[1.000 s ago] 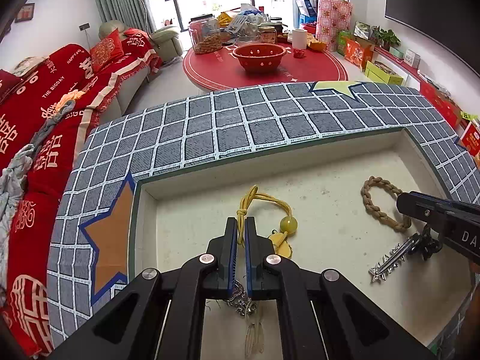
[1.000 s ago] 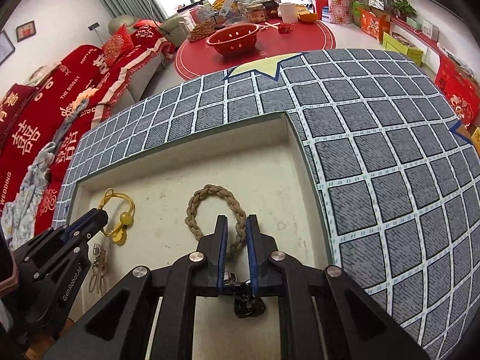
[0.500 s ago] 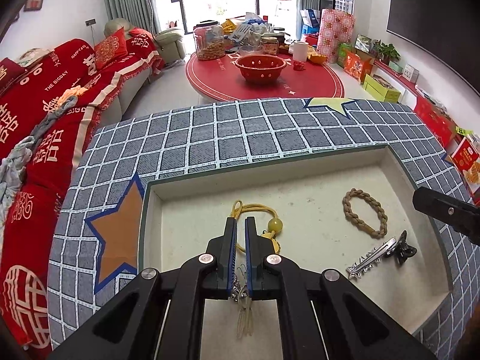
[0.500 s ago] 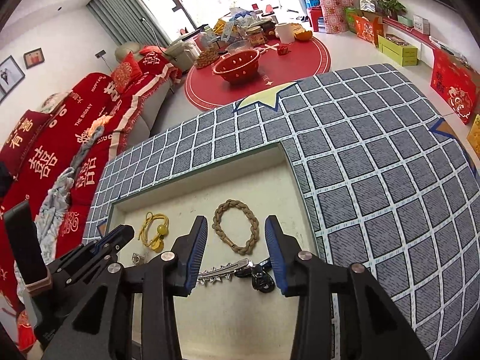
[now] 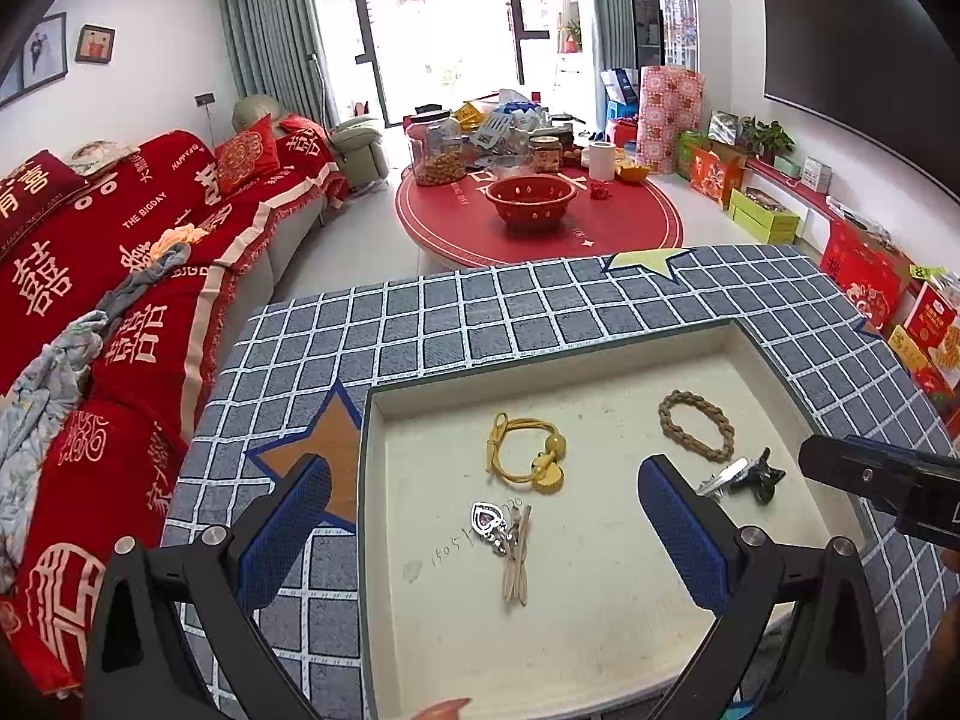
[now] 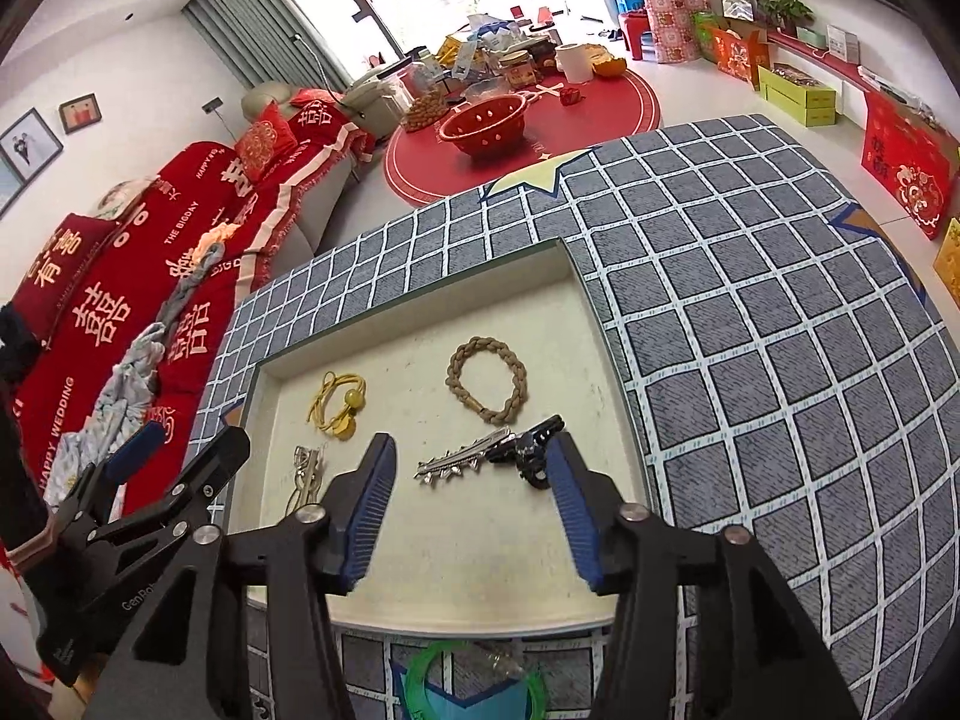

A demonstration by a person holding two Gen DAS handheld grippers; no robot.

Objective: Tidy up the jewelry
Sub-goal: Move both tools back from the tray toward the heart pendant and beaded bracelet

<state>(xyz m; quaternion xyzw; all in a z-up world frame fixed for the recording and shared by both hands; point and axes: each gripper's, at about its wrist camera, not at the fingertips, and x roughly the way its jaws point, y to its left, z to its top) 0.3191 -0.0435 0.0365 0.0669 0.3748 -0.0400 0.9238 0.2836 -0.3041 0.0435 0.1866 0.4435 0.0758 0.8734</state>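
Note:
A cream tray (image 5: 540, 360) holds a yellow cord tie with a bead (image 5: 528, 456), a brown braided bracelet (image 5: 696, 423), a silver hair clip joined to a black claw clip (image 5: 741, 476) and silver heart earrings (image 5: 501, 531). My left gripper (image 5: 483, 474) hovers above the earrings, its jaws opening wide with nothing pressed between them. In the right wrist view, my right gripper (image 6: 469, 450) hangs above the silver hair clip (image 6: 462, 459), jaws opening, pads clear of it. The bracelet (image 6: 487, 381), the yellow tie (image 6: 339, 405) and the left gripper (image 6: 192, 438) also show there.
The tray (image 6: 420, 294) is sunk into a blue-grey checked cloth with star patches (image 6: 750, 330). A green ring (image 6: 474, 684) lies at the table's near edge. A red sofa (image 5: 120, 300) stands to the left, and a round red table with a red colander (image 5: 531, 198) behind.
Both grippers have gone from shut to open and have risen and drawn back. The left one let go of the earrings, the right one the hair clip; both pieces now lie on the tray floor.

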